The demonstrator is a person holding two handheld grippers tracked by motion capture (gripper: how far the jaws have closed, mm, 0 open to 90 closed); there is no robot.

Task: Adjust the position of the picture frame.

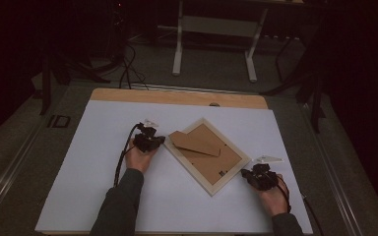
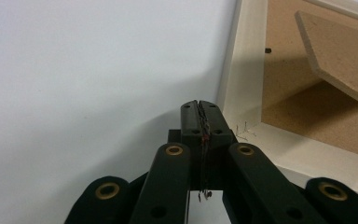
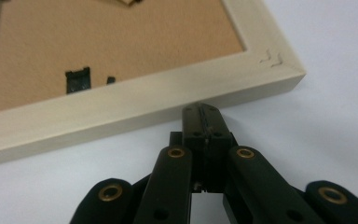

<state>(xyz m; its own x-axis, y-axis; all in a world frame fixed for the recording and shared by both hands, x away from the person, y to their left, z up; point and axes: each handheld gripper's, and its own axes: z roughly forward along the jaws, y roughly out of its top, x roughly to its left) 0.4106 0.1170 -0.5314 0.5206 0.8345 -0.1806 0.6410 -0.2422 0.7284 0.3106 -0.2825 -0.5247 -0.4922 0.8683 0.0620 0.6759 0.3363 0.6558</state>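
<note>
A pale wooden picture frame (image 1: 229, 173) lies face down and turned diagonally on the white table (image 1: 98, 152). Its brown backing board (image 1: 211, 157) faces up, with a brown easel stand (image 1: 194, 143) lifted off it. My left gripper (image 1: 161, 141) is shut with nothing in it, its tips at the frame's left corner (image 2: 240, 65). My right gripper (image 1: 244, 173) is also shut and holds nothing, its tips (image 3: 201, 108) against the frame's outer edge (image 3: 135, 107) near the right corner. A small black clip (image 3: 78, 79) sits on the backing.
The white sheet covers a wooden tabletop (image 1: 177, 97) whose far strip shows bare. Beyond the table stands a white-legged desk frame (image 1: 216, 39) on a dark floor, with cables (image 1: 128, 64) at the back left. Open white surface lies left and right of the frame.
</note>
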